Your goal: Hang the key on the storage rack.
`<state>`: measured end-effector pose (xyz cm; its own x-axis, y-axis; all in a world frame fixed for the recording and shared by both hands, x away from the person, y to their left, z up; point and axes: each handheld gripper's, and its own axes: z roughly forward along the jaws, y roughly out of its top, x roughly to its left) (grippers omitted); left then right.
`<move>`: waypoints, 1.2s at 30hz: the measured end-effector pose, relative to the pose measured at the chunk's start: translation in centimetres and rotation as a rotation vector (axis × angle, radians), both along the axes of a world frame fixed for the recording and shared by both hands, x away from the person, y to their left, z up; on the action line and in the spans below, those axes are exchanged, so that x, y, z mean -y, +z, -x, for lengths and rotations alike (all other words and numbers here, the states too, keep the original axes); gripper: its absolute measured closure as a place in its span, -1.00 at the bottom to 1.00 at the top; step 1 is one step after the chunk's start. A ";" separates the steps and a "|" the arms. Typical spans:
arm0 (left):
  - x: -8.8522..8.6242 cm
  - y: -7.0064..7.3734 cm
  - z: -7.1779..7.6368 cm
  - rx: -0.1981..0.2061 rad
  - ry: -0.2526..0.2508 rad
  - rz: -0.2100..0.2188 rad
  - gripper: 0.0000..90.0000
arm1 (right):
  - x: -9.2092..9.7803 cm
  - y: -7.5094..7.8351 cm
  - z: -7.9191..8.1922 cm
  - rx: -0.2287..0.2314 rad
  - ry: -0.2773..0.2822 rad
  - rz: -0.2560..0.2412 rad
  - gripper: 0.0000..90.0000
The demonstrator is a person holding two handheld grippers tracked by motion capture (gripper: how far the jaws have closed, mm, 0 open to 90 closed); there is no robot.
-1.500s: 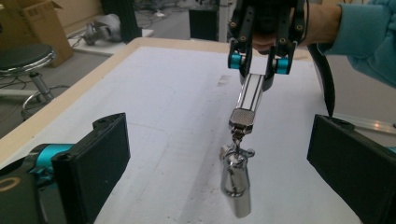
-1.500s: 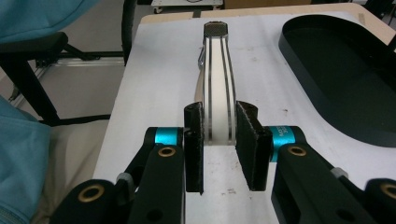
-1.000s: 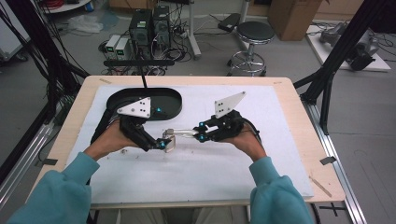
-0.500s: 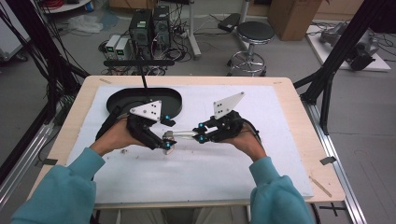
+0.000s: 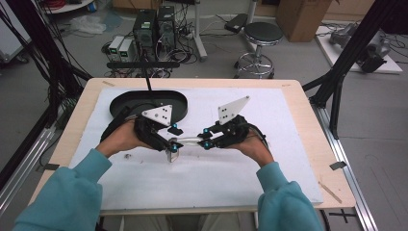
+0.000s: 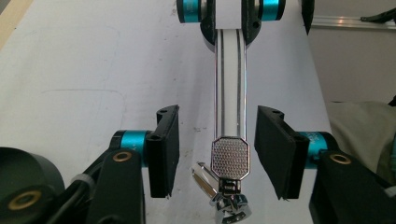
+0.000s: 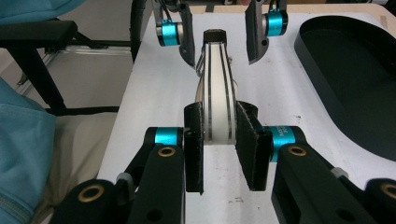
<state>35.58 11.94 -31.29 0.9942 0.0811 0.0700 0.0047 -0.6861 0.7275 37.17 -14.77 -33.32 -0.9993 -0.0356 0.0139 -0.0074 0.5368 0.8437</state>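
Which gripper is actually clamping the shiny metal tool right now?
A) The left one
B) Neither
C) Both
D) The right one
D: the right gripper has its jaws pressed on the tool's handle, while the left gripper stands open, its jaws apart on either side of the tool's textured end.

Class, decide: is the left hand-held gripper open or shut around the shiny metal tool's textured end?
Open. The left hand-held gripper has both black pads standing apart from the shiny metal tool, with gaps either side.

We wear teal sleeves (image 5: 72,192). Our 2 grippers, left (image 5: 172,146) and right (image 5: 206,138), are black with blue rings, brass screws and white three-cornered plates.
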 end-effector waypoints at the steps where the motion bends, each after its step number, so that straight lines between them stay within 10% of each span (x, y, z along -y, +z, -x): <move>1: 0.0 0.0 0.0 0.000 -0.001 0.001 0.17 | 0.0 0.0 0.0 -0.001 0.002 0.000 0.66; 36: 0.2 -1.1 0.3 0.001 -0.006 -0.027 0.65 | -0.1 -0.2 0.1 0.034 -0.002 -0.032 0.41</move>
